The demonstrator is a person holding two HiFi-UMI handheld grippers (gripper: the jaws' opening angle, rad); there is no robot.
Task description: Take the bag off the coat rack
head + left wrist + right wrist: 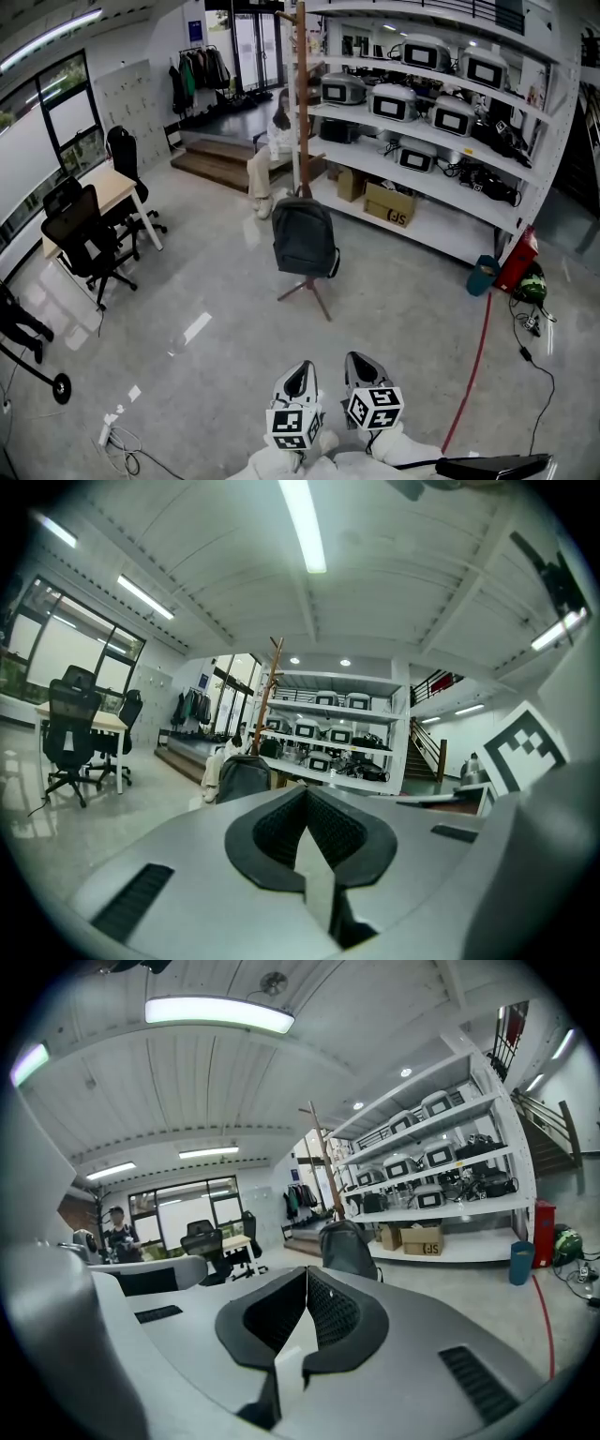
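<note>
A dark grey backpack (303, 236) hangs low on a wooden coat rack (300, 103) in the middle of the floor, well ahead of me. Both grippers sit low and close to my body, far short of the bag. My left gripper (300, 377) is shut with nothing in it, and my right gripper (360, 367) beside it is shut and empty too. In the left gripper view the backpack (242, 778) shows just above the closed left gripper (307, 834), under the rack (270, 682). The right gripper view has the bag (347, 1249) beyond the closed right gripper (305, 1314).
White shelving (441, 112) with devices and a cardboard box (389, 204) stands right behind the rack. A person (272, 155) sits on steps beyond it. A desk with office chairs (89, 225) is at left. A red cable (473, 366) and a blue bin (483, 275) lie to the right.
</note>
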